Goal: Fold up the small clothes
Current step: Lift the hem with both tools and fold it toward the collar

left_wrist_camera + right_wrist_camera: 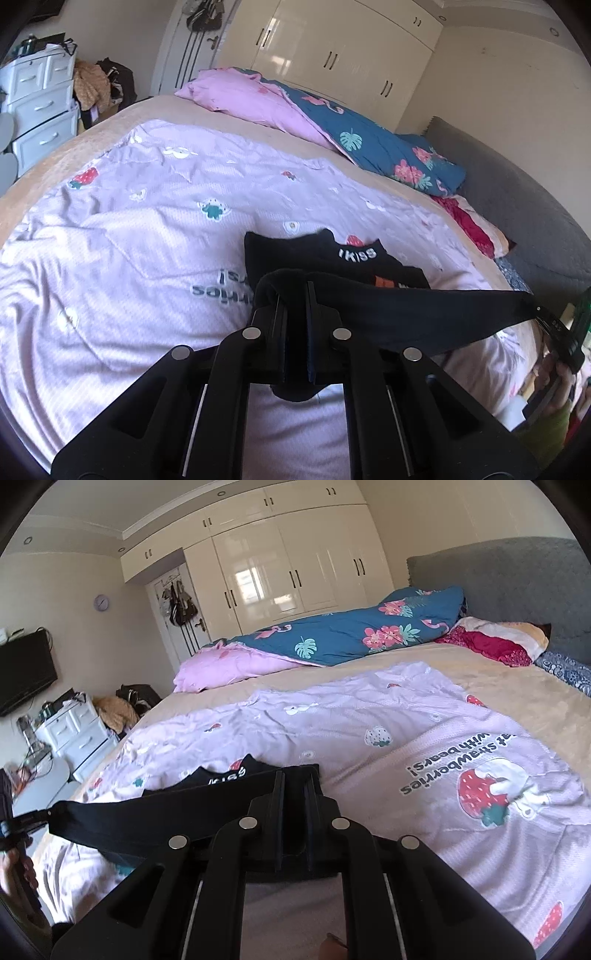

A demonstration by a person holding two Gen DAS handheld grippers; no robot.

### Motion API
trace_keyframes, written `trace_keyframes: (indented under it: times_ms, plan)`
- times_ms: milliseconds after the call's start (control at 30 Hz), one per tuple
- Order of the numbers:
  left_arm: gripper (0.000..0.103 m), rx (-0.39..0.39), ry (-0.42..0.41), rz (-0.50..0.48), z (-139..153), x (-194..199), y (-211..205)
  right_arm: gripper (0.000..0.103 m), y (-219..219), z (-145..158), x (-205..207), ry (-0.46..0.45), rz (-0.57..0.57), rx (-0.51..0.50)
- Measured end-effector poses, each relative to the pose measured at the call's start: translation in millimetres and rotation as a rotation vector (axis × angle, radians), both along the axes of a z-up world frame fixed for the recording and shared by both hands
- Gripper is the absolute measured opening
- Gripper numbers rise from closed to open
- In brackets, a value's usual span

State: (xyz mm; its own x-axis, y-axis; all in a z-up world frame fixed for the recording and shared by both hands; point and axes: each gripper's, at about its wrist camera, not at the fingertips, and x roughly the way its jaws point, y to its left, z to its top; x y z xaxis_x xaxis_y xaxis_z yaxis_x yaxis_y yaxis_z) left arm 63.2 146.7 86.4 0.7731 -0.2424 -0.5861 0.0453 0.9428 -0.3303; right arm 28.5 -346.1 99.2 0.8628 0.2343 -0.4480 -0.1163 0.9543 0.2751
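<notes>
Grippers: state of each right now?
Left gripper: shut on one end of the black garment.
Right gripper: shut on the other end; garment stretched between the two, above the bed.

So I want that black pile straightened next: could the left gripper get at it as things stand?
Probably not yet. The left gripper is shut on the black garment stretched to the right gripper, though the pile lies just beyond, uncovered.
</notes>
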Motion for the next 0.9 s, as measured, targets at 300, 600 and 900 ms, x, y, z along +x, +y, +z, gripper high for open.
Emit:
trace_keyframes:
  times_ms: [300,600,900]
  plan:
    - [0.002,0.004,0.015,0.028,-3.5,40.2,-3.1,0.008,13.2,-5.4,44.4,0.012,-0.085,-0.059]
    - [0.002,0.027,0.076,0.057,-27.2,89.0,-3.0,0.008,17.9,-29.8,97.1,0.099,-0.123,-0.058]
    - [0.002,0.067,0.137,0.073,-63.6,115.8,-6.6,0.009,33.3,-66.5,129.4,0.152,-0.122,-0.152]
